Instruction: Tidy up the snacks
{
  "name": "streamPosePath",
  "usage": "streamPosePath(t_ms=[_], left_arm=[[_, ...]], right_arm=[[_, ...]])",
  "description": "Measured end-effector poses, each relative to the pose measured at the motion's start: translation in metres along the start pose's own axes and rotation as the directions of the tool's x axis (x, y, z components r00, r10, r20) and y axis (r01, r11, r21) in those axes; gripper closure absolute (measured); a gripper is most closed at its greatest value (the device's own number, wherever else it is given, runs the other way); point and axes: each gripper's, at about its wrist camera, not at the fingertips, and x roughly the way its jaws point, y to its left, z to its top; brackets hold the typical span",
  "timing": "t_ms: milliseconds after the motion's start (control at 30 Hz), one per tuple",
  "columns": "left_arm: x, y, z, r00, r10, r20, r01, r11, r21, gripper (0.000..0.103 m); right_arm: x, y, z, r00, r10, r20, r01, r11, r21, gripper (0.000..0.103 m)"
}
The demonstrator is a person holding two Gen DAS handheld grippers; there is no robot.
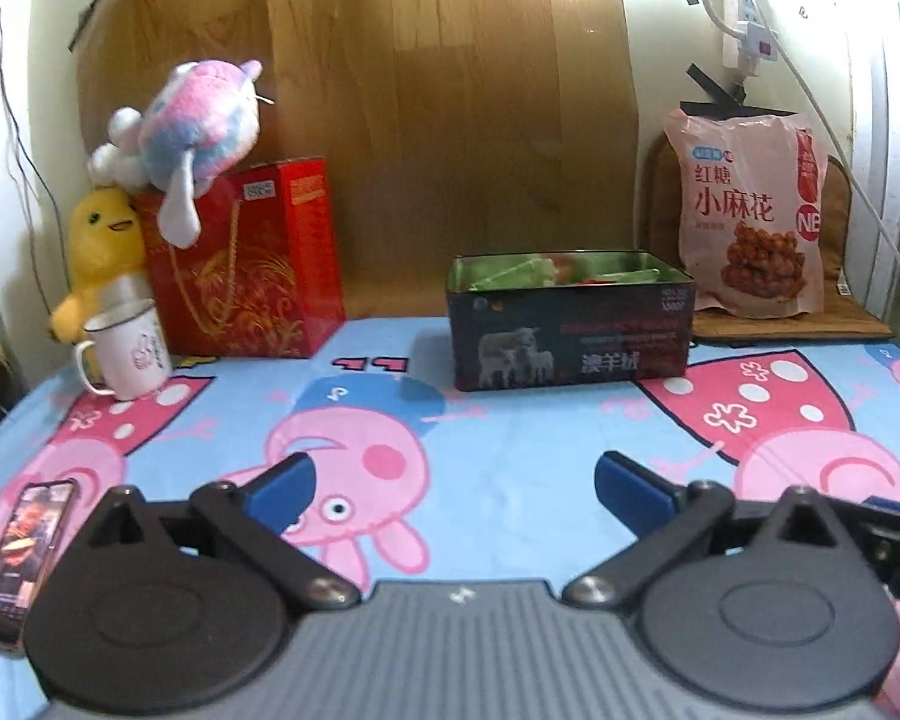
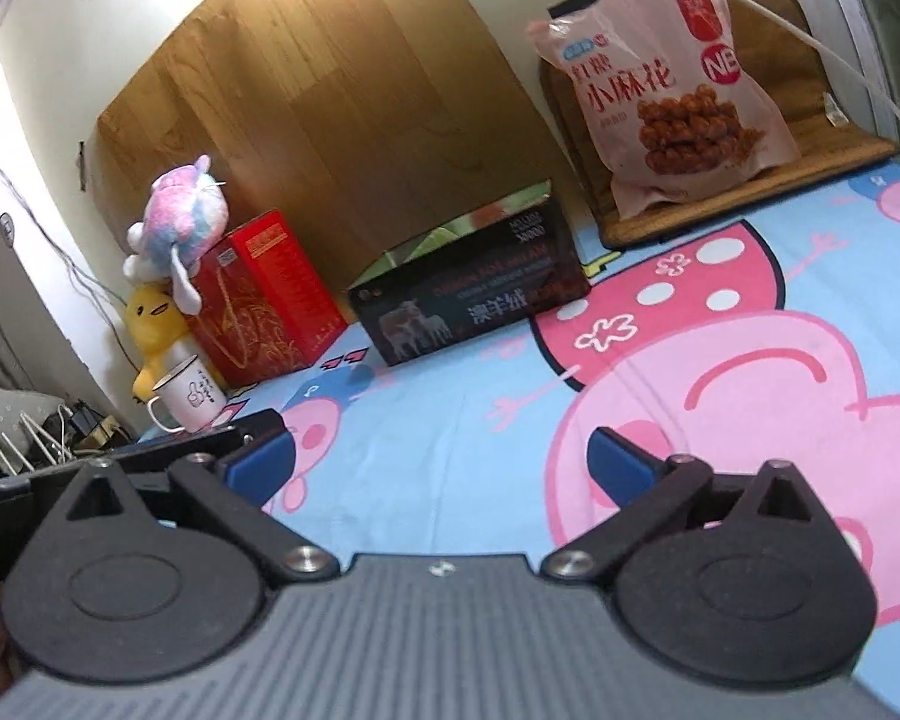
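A dark open tin box (image 1: 570,333) with sheep printed on its side stands at the back of the table and holds several green snack packets (image 1: 522,273). A pink snack bag (image 1: 750,210) leans upright on a brown mat to its right. My left gripper (image 1: 453,489) is open and empty, low over the cartoon tablecloth, well in front of the tin. My right gripper (image 2: 441,459) is open and empty, to the right of the left one. The tin (image 2: 468,300) and the bag (image 2: 666,90) also show in the right wrist view.
A red gift box (image 1: 246,264) with plush toys (image 1: 174,138) on and beside it stands back left. A white mug (image 1: 129,351) stands in front of it. A phone (image 1: 24,558) lies at the left front edge. A wooden board (image 1: 390,90) lines the back wall.
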Motion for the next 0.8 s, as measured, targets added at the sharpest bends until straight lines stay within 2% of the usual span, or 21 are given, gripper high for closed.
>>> streamPosePath(t_ms=[333,567,700,800], left_arm=[[-0.009,0.002,-0.001,0.998,0.057,0.018,-0.057,0.998,0.019,0.0],[-0.01,0.0,-0.001,0.998,0.067,0.013,-0.068,0.997,0.028,0.0],[-0.009,-0.008,-0.002,0.993,0.121,0.018,-0.122,0.99,0.075,0.0],[-0.008,-0.011,-0.002,0.993,0.115,0.015,-0.116,0.989,0.088,0.0]], right_arm=[[-0.006,0.005,-0.003,1.0,0.028,0.006,-0.028,1.0,0.012,0.0],[-0.005,0.004,-0.004,0.999,0.036,-0.001,-0.036,0.999,0.016,0.0],[-0.004,0.001,-0.004,0.999,0.034,-0.002,-0.034,0.999,0.027,0.0],[-0.004,-0.001,-0.004,0.999,0.034,0.0,-0.034,0.999,0.035,0.0]])
